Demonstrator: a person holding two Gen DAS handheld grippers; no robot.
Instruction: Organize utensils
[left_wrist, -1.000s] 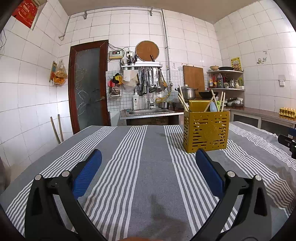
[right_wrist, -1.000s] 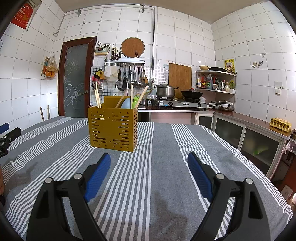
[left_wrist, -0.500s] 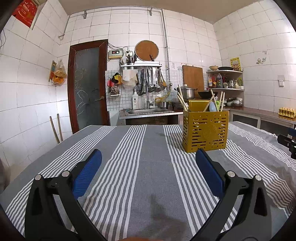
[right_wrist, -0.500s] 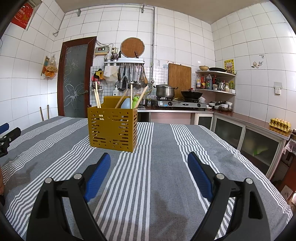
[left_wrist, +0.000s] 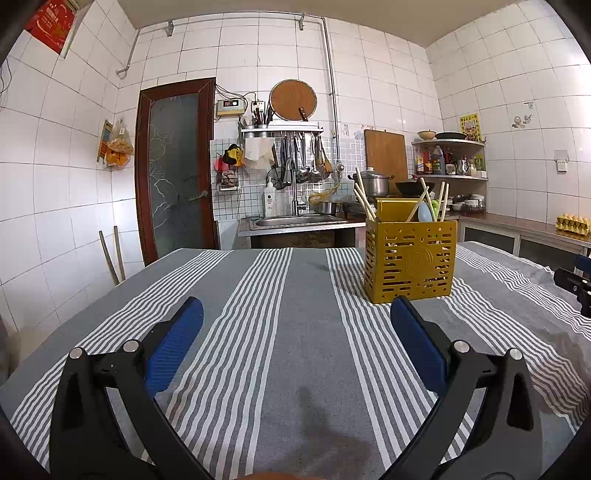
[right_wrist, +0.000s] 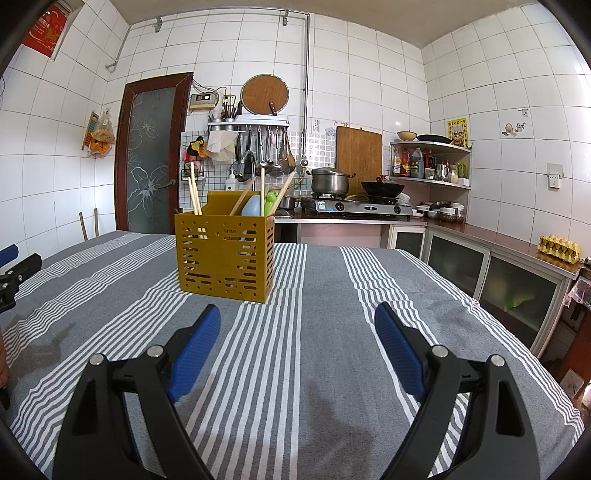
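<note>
Room: white-tiled kitchen, one brown door with frosted glass (left_wrist: 173, 166) at about ten o'clock from the left gripper's camera, one steel sink (left_wrist: 295, 221) at twelve, one shelf of bottles (left_wrist: 448, 162) at two.
Table: one, covered by a grey cloth with white stripes (left_wrist: 295, 314); nothing lies loose on the stretch of cloth in view.
Left gripper: one (left_wrist: 295, 314), low over the cloth, pointing nearly level with a slight dip; its two blue pads (left_wrist: 177, 343) stand wide apart with only cloth between them, gripping nothing.
Utensil holder: one yellow slotted box (left_wrist: 410, 258), upright on the cloth, at about one o'clock from the left gripper and eleven o'clock from the right gripper (right_wrist: 297, 325); apart from both.
Chopsticks: several pale sticks (right_wrist: 194, 195) stand tilted in the holder, one pair in the left end as the right camera sees it, others leaning further right; an exact count is hard to make out.
Spoons: one pale blue (right_wrist: 251, 206) and one green (right_wrist: 272, 201), both inside the holder, side by side.
Right gripper: one, also low and nearly level; blue pads spread wide, nothing between them.
Stove: one two-burner hob (right_wrist: 356, 208) at one o'clock from the right gripper, bearing one lidded pot (right_wrist: 328, 181) and one black wok (right_wrist: 382, 188).
Eggs: one tray (right_wrist: 557, 249) on the counter at three o'clock.
</note>
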